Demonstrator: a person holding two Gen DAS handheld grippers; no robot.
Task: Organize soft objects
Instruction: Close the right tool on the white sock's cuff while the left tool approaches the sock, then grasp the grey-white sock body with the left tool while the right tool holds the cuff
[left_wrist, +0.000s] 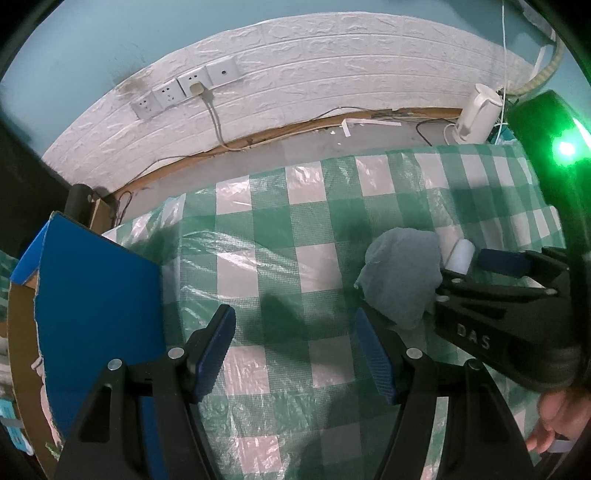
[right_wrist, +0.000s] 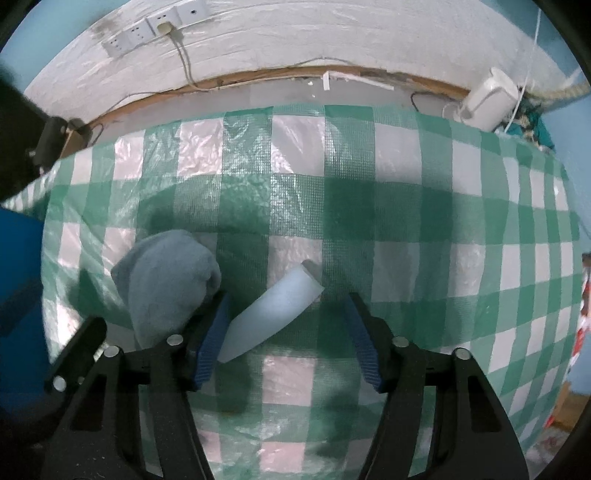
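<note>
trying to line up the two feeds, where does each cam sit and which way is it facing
Left wrist: on the left gripper, facing the wall across the checked cloth; both open fingers, the right gripper and a hand show.
Right wrist: on the right gripper, facing the same wall; its open fingers straddle the white foam roll.
Shared: grey soft cloth bundle, the roll, wall sockets.
</note>
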